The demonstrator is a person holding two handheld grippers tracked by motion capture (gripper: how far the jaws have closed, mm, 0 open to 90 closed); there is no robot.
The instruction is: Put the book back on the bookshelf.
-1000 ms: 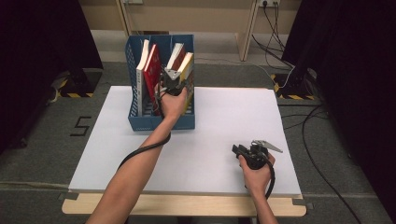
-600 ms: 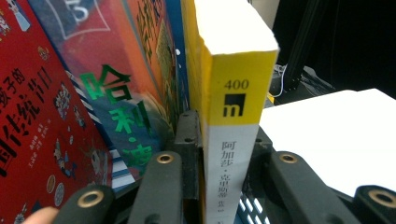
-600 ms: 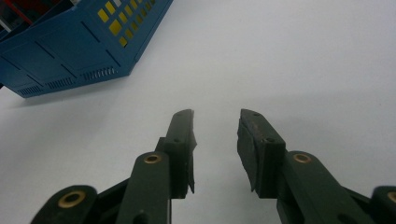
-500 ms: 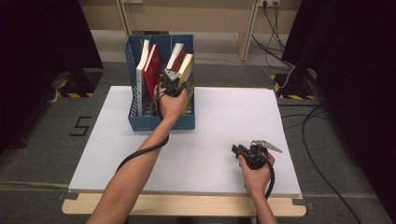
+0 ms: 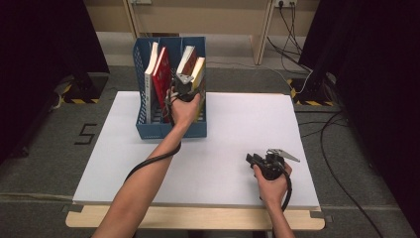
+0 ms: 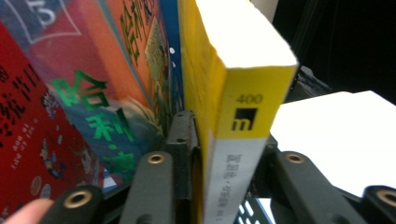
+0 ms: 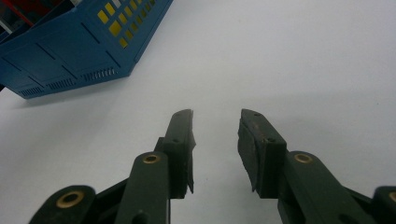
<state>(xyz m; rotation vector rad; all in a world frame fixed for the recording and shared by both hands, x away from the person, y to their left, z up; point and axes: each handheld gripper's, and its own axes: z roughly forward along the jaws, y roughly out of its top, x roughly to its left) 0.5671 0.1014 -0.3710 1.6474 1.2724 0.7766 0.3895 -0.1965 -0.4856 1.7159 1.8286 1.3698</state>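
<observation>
Left gripper (image 5: 184, 85), black and two-jawed with a grey three-cornered plate on top, sits in the upper middle of the high view, reaching into the blue plastic file rack (image 5: 171, 130) that stands on the far left part of the white table (image 5: 233, 139). Its jaws have just been opening, with the yellow-spined paperback book (image 6: 233, 116) between them. In the left gripper view that book rises upright through the centre of the frame, its yellow-and-white spine facing the camera; the left-hand jaw lies against its cover, while the right-hand jaw stands a little clear of the spine, so the pads look loosened rather than pressing. Just left of the yellow book in that view, a colourful book with an orange cover and green characters (image 6: 116, 93) leans in the rack, and a red book (image 6: 23, 140) fills the lower left corner.

Right gripper (image 5: 257, 161) rests low on the table at the lower right of the high view, well apart from the rack. In the right gripper view its jaws stand apart with nothing between them, above bare white tabletop, the rack at the upper left.
</observation>
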